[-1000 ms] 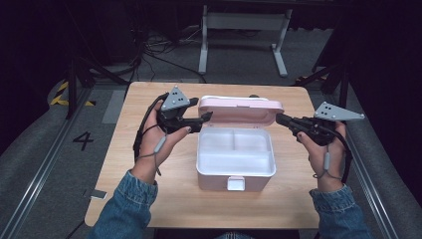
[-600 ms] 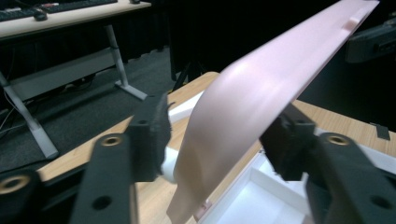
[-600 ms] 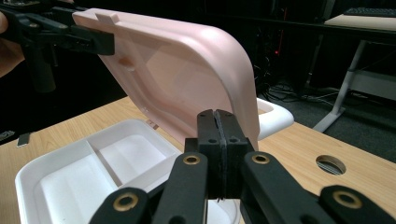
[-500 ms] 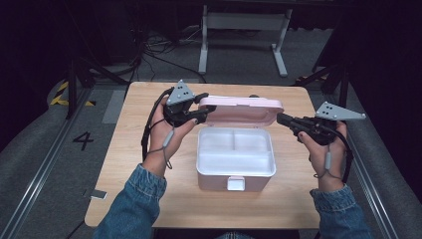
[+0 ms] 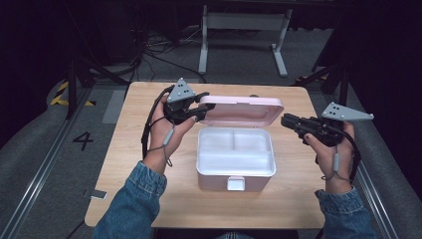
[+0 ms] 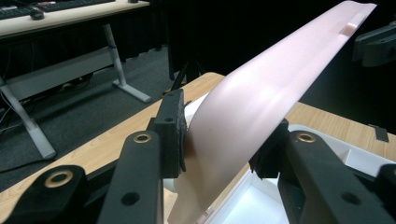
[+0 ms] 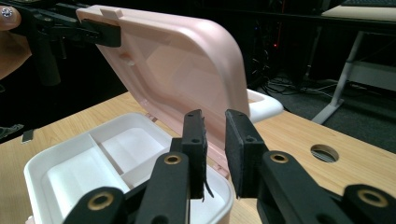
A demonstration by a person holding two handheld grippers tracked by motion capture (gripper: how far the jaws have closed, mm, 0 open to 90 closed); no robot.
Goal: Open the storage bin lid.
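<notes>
A white compartment box [image 5: 236, 180] stands mid-table with its pink lid [image 5: 244, 110] raised on the far side. My left gripper [image 5: 201, 107] is at the lid's left end. Its jaws have just been closing, and both pads [image 6: 170, 135] press on the pink lid [image 6: 261, 93] between them. My right gripper [image 5: 284, 121] hovers just off the lid's right end. Its jaws have just been opening, and the gap of the right gripper [image 7: 215, 135] holds nothing. Beyond it are the lid's inside [image 7: 187, 60] and the box's rim [image 7: 37, 163].
The wooden table [image 5: 129, 149] has a round hole [image 7: 323, 152] near its far edge and a small dark tag [image 5: 98, 194] at the front left. A white desk frame [image 5: 244, 20] stands on the floor behind. The box's latch [image 5: 235, 184] faces the person.
My left gripper moved a little toward the far side onto the lid's left end and closed on it. The right gripper stayed beside the lid's right end.
</notes>
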